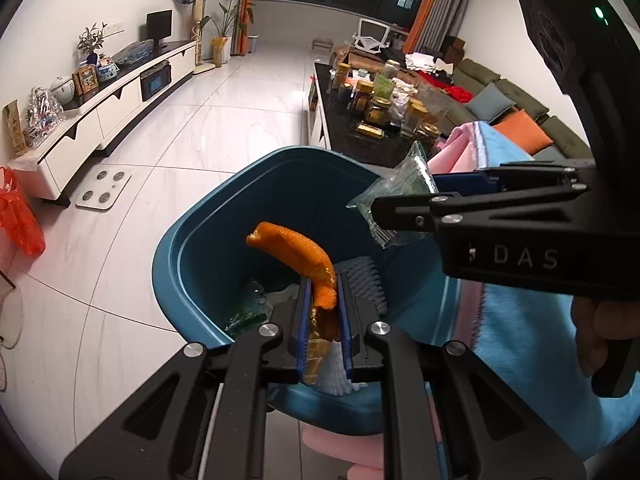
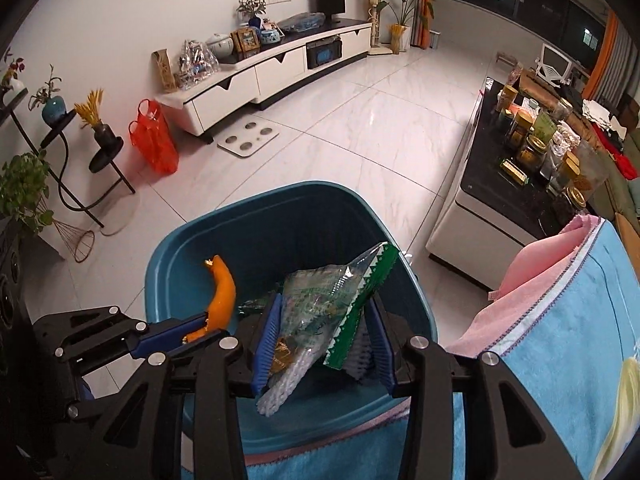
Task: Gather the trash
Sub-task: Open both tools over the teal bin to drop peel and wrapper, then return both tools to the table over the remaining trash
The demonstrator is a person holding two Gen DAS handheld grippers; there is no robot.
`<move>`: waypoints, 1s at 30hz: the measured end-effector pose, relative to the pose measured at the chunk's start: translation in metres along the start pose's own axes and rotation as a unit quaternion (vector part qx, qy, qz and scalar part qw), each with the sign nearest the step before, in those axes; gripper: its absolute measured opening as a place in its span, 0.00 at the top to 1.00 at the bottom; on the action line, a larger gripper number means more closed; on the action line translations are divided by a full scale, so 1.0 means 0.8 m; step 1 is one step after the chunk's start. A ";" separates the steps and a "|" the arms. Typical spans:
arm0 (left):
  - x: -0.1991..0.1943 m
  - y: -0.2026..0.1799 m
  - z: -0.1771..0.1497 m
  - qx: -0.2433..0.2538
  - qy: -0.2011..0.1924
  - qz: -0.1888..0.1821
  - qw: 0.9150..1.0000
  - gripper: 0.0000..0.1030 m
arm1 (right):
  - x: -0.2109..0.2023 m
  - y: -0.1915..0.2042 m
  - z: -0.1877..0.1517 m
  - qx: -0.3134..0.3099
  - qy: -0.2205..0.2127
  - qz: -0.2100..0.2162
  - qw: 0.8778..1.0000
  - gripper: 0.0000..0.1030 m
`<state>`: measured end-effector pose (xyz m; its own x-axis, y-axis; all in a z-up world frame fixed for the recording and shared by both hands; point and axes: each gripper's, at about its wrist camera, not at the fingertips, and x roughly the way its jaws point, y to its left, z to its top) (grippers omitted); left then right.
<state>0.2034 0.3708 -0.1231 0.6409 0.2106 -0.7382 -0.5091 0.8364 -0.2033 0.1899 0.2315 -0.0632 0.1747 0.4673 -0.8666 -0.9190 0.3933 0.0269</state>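
Observation:
A blue trash bin [image 1: 192,248] [image 2: 180,248] stands on the floor below both grippers. My left gripper [image 1: 324,304] [image 2: 200,326] is shut on a strip of orange peel [image 1: 296,248] [image 2: 222,296] and holds it over the bin's opening. My right gripper [image 2: 324,320] [image 1: 384,204] holds a clear and green plastic wrapper [image 2: 332,292] [image 1: 396,188] over the bin. White foam netting [image 2: 284,380] [image 1: 360,284] and other wrappers lie inside the bin.
A blue and pink towel [image 2: 560,340] [image 1: 520,320] lies to the right of the bin. A black coffee table [image 2: 508,184] [image 1: 348,136] with several jars stands beyond. A white TV cabinet [image 2: 260,76], a red bag [image 2: 154,140] and a floor scale [image 2: 248,138] are at the left.

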 end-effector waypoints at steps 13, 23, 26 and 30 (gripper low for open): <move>-0.026 -0.005 -0.004 0.000 -0.028 0.022 0.999 0.39 | -0.019 -0.009 -0.005 0.017 -0.024 -0.001 1.000 0.36; -0.147 -0.033 -0.018 0.009 -0.121 0.034 0.992 0.06 | -0.120 -0.025 -0.051 0.036 -0.130 -0.009 0.991 0.20; -0.184 -0.048 -0.024 0.011 -0.142 0.030 0.989 0.06 | -0.151 -0.035 -0.074 0.045 -0.160 -0.019 0.986 0.13; -0.226 -0.068 -0.034 0.011 -0.165 0.016 0.986 0.05 | -0.186 -0.046 -0.108 0.060 -0.194 -0.037 0.979 0.07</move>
<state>0.0997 0.2739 0.0040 0.7787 0.3865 -0.4942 -0.5213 0.8369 -0.1670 0.1672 0.0792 0.0221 0.3818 0.6897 -0.6152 -0.8545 0.5171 0.0495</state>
